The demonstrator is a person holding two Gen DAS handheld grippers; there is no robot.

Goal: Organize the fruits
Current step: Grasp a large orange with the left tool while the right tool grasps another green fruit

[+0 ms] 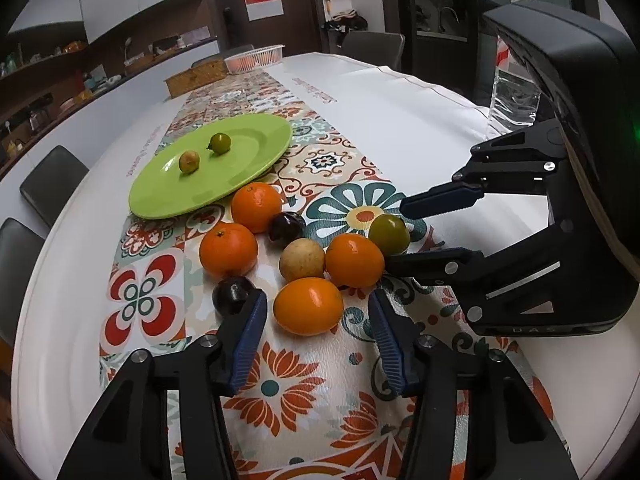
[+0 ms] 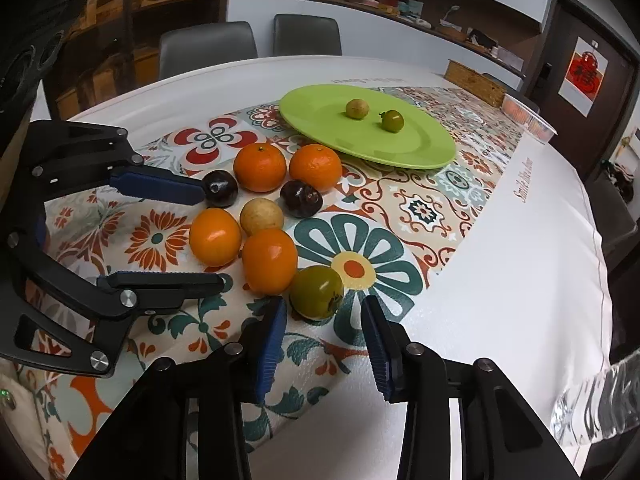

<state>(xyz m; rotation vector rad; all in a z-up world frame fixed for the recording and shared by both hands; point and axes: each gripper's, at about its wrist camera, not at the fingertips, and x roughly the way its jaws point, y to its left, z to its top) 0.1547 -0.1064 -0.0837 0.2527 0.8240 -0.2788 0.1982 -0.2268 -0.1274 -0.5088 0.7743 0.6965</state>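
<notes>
Several oranges, two dark plums (image 1: 286, 227), a tan fruit (image 1: 302, 259) and a green fruit (image 1: 389, 234) lie clustered on the patterned runner. Beyond them a green plate (image 1: 224, 184) holds two small greenish fruits (image 1: 189, 161). My left gripper (image 1: 316, 298) stands open around the nearest orange (image 1: 308, 306), with gaps at both pads; its left finger is beside a plum (image 1: 233, 294). My right gripper (image 2: 324, 308) is open astride the green fruit (image 2: 316, 298), which sits between its blue pads; I see no pressing. The left gripper (image 2: 214, 237) shows at the left of the right wrist view.
A white cloth covers the table (image 1: 400, 92) under the runner. A water bottle (image 1: 512, 96) stands at the right edge. A woven box (image 1: 196, 76) and a plastic basket (image 1: 254, 58) sit at the far end. Chairs (image 1: 52, 184) line the table's left side.
</notes>
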